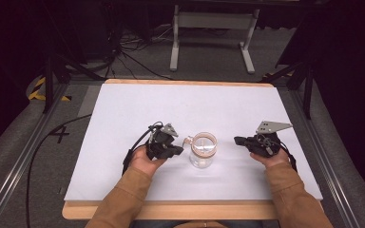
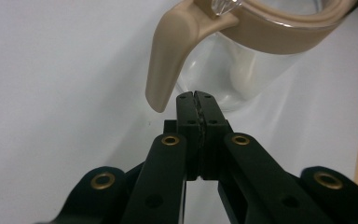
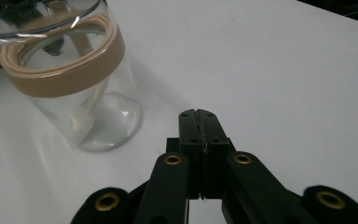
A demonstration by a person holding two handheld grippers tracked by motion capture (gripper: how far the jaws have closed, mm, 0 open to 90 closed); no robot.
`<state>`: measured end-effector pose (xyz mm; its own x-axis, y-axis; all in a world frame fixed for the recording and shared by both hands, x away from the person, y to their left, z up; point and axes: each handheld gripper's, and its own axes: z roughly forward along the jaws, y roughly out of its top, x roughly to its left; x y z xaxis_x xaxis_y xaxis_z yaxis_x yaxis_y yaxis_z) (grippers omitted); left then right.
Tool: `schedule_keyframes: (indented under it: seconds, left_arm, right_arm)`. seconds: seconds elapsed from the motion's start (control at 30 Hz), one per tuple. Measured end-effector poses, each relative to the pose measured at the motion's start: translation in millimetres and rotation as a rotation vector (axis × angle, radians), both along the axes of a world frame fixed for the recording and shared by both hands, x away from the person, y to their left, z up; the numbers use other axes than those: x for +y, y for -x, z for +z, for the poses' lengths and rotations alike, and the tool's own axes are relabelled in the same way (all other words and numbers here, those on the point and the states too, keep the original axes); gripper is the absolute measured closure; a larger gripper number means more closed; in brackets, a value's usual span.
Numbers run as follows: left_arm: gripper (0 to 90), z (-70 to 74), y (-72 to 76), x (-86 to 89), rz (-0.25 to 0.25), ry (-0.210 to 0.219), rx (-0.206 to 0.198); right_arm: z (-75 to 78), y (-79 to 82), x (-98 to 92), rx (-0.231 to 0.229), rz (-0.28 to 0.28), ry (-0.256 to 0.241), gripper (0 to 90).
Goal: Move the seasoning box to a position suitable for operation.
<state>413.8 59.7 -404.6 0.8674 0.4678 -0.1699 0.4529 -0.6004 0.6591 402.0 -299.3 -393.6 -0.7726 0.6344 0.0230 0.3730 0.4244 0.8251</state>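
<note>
A clear glass jar [image 1: 203,150] with a tan band and a tan handle stands upright on the white table [image 1: 180,109], between the two hands. My left gripper [image 1: 177,148] is just left of it, shut with nothing in it. Its tip [image 2: 196,94] sits right under the jar's tan handle [image 2: 168,60], near the glass wall [image 2: 233,74]. My right gripper [image 1: 238,140] is a short way to the jar's right, also shut and empty. Its closed tip [image 3: 198,113] points past the jar [image 3: 74,84], which stands to its upper left.
The white table has a wooden edge [image 1: 171,210] on the near side. Beyond the far edge stands a grey metal frame [image 1: 213,33] on the floor, with loose cables [image 1: 123,52]. Metal rails [image 1: 19,156] run along both sides of the table.
</note>
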Motion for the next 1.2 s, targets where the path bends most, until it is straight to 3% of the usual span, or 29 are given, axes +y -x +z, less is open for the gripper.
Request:
schedule_keyframes:
  seconds: [0.2,0.5,0.6,0.83,0.9,1.03,1.2]
  left_arm:
    - [89.8,-4.4,-4.6,-2.7,0.01,-0.009,0.016]
    - [89.9,-4.8,-5.7,-4.5,0.01,-0.017,0.0]
    - [89.9,-6.5,-7.6,-4.6,0.022,-0.015,-0.012]
    - [89.8,-9.4,-14.8,-3.2,0.048,-0.001,-0.037]
    - [89.8,-8.0,-15.6,-1.8,0.037,-0.014,-0.027]
    - [89.8,-4.7,-12.0,0.5,0.035,0.01,-0.036]
    - [89.8,-0.4,-5.4,8.6,0.043,0.005,-0.034]
  right_arm:
    - [-0.6,1.6,-1.2,-0.002,-0.002,0.0,89.6]
    - [-0.7,3.6,1.5,0.001,0.005,-0.006,89.5]
    - [-2.4,4.0,11.4,0.008,0.023,-0.031,89.5]
    - [-10.9,3.4,45.7,-0.002,0.04,0.002,89.5]
    - [-13.0,1.9,50.5,0.001,0.033,0.004,89.6]
    - [-16.0,-0.3,55.2,0.005,0.022,0.001,89.5]
    - [-20.4,-6.6,59.2,0.003,0.014,0.0,89.4]
